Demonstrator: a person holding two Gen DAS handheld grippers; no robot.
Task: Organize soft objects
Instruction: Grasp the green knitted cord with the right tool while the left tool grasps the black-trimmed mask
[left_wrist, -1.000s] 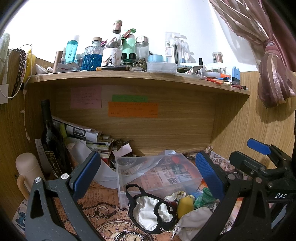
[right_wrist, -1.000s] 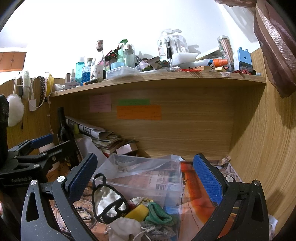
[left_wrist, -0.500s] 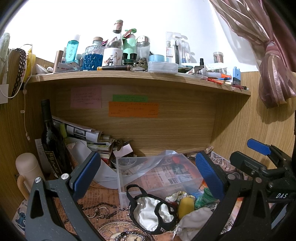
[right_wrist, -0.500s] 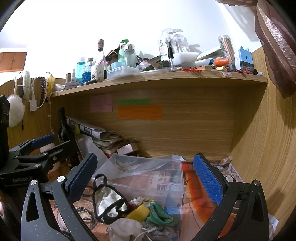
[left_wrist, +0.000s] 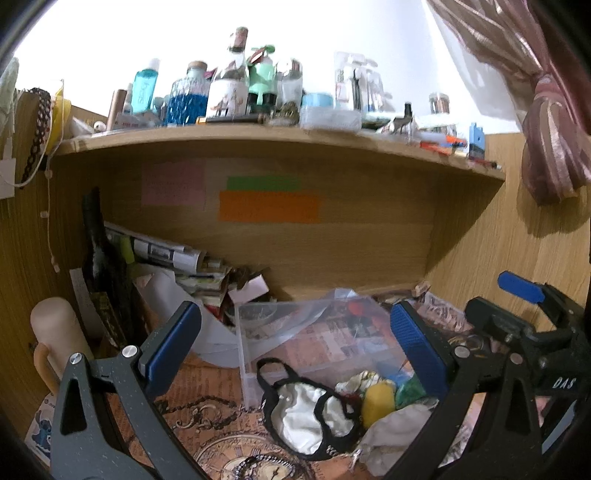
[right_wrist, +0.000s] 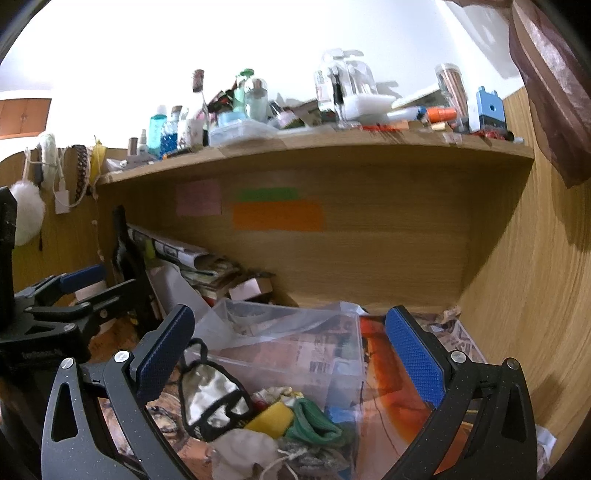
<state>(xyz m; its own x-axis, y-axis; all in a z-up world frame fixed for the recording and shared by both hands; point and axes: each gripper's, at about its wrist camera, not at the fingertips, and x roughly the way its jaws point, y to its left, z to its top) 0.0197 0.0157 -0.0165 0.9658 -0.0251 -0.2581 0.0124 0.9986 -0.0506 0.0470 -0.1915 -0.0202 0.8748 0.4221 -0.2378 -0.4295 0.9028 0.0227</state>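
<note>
Through my left wrist camera, a white mask with black trim (left_wrist: 306, 413) lies crumpled just in front of the clear plastic bin (left_wrist: 295, 332), touching a yellow sponge (left_wrist: 377, 400). My left gripper (left_wrist: 295, 332) gapes wide, holding nothing.

Through my right wrist camera, the mask (right_wrist: 212, 400) sits against the bin (right_wrist: 288, 350), beside a green cloth (right_wrist: 314, 422). My right gripper (right_wrist: 290, 339) spreads wide, empty.

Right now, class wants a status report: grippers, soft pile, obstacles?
Left gripper open, empty. Right gripper open, empty. Soft pile untouched beside clear bin. Plastic bag draped over bin.
</note>
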